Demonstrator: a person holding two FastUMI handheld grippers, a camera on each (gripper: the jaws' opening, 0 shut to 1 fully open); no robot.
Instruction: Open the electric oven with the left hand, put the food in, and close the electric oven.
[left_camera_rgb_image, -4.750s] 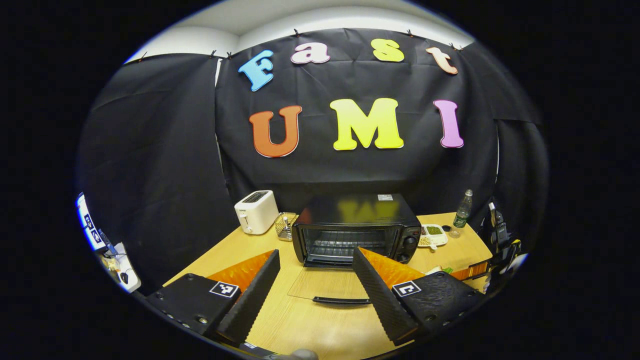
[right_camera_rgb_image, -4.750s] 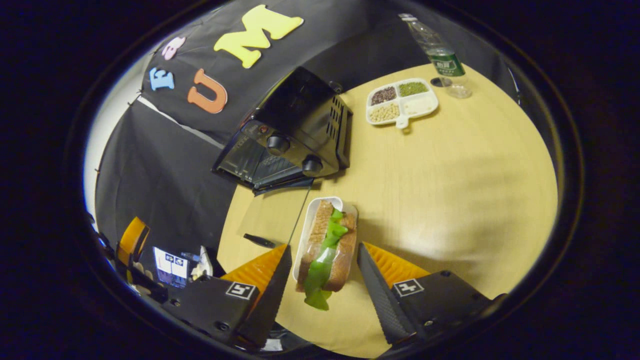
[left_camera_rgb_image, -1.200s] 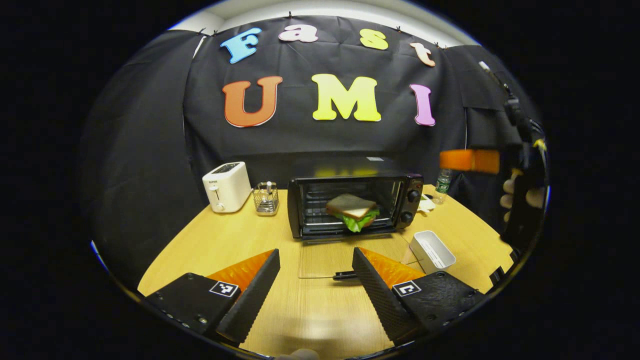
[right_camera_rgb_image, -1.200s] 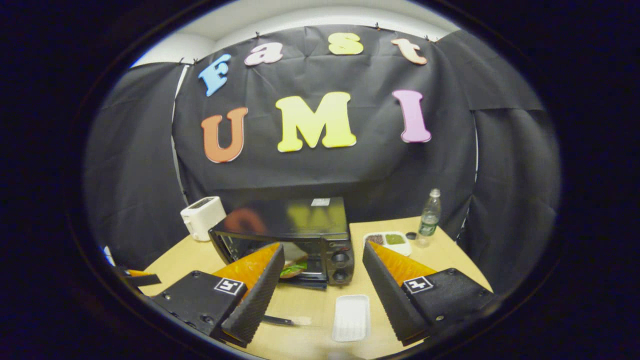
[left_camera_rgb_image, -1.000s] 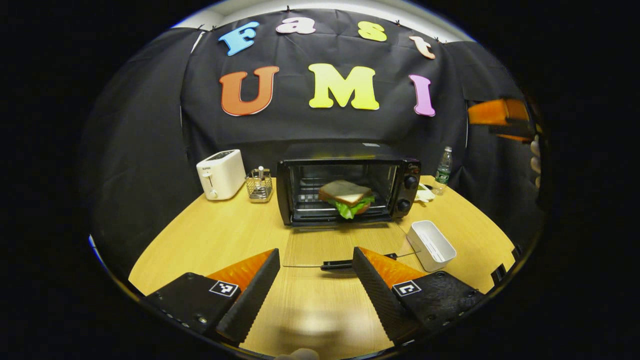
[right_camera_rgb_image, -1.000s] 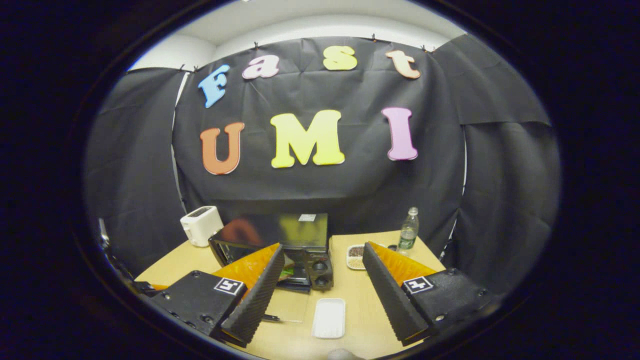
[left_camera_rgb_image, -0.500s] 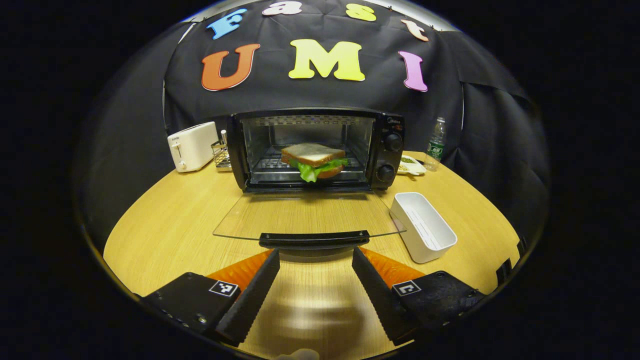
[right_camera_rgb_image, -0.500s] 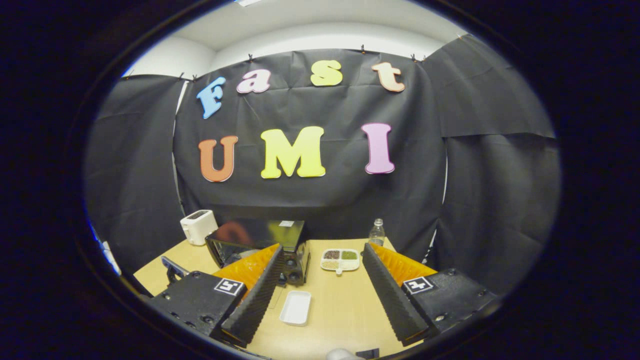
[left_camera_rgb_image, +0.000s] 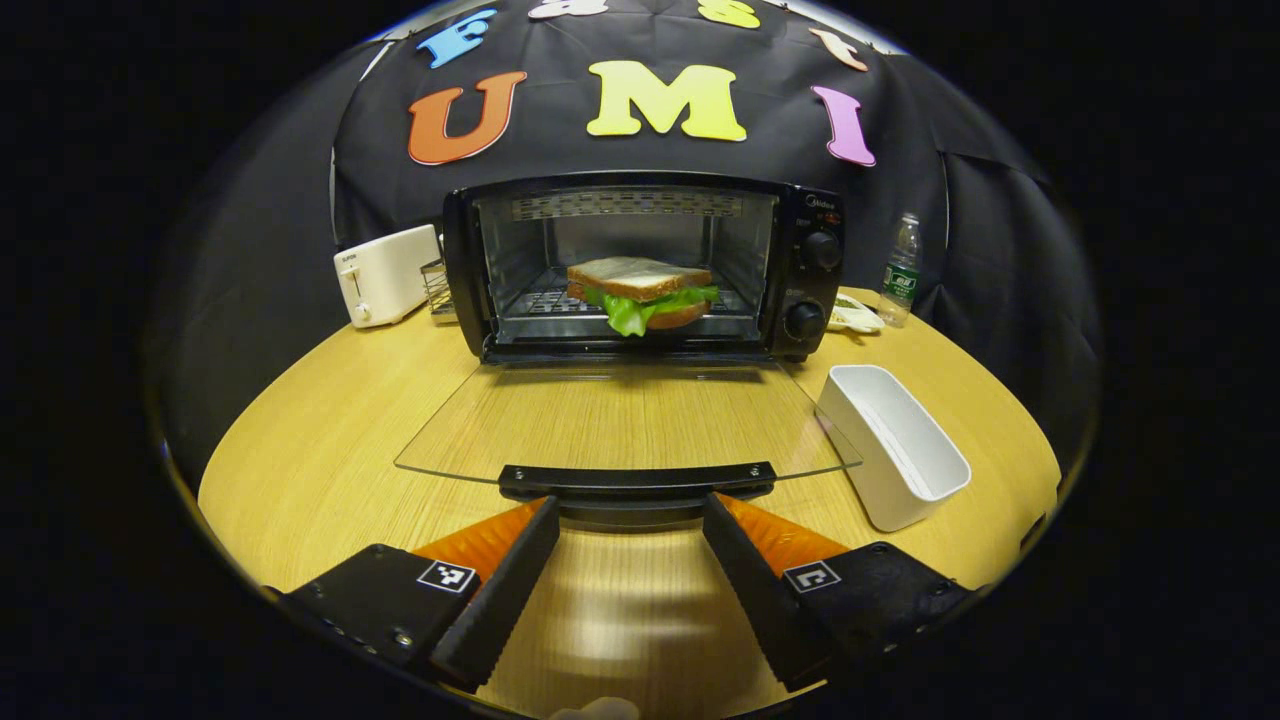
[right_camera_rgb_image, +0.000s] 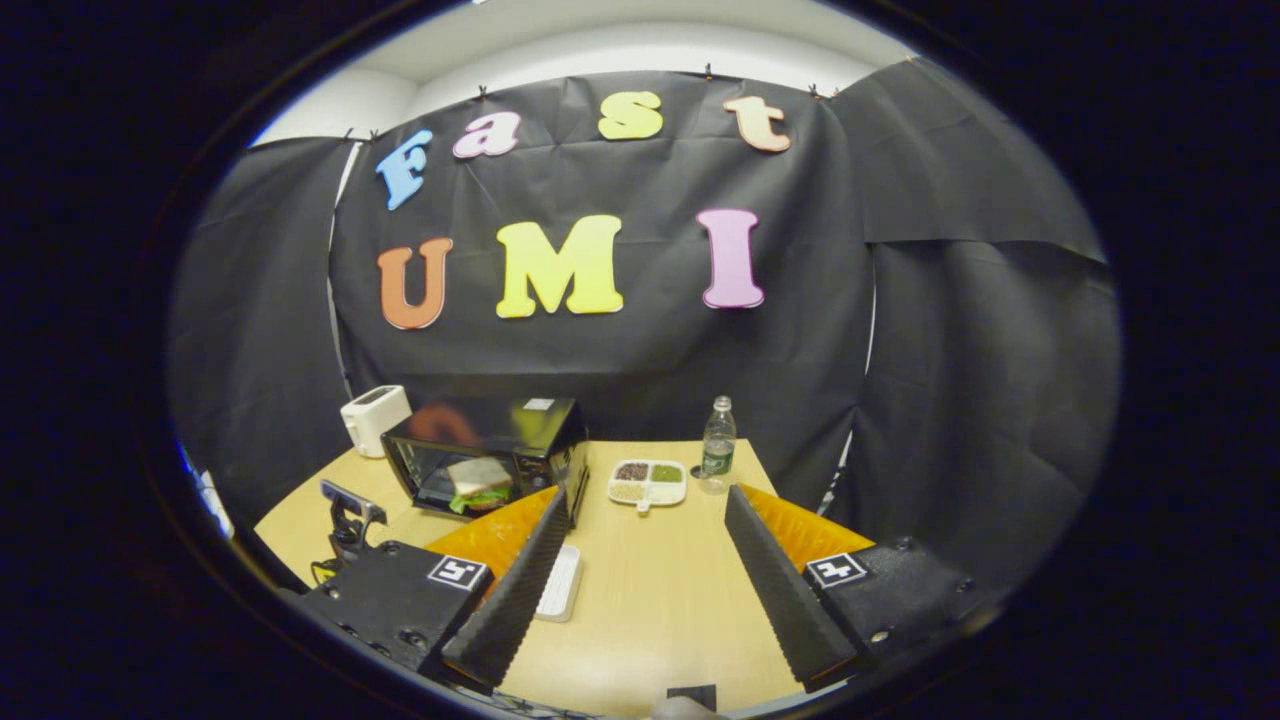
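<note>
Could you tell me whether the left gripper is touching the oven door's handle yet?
Cannot tell. In the left gripper view the open left gripper sits right at the door handle, its fingertips meeting the handle's lower edge without a plain gap or grip.

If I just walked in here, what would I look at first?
Probably the sandwich with green lettuce, sitting on the rack inside the black oven at the back of the wooden table. The oven's glass door lies folded down flat, and the left gripper is open right in front of the door handle. An empty white tray sits to the right of the door.
</note>
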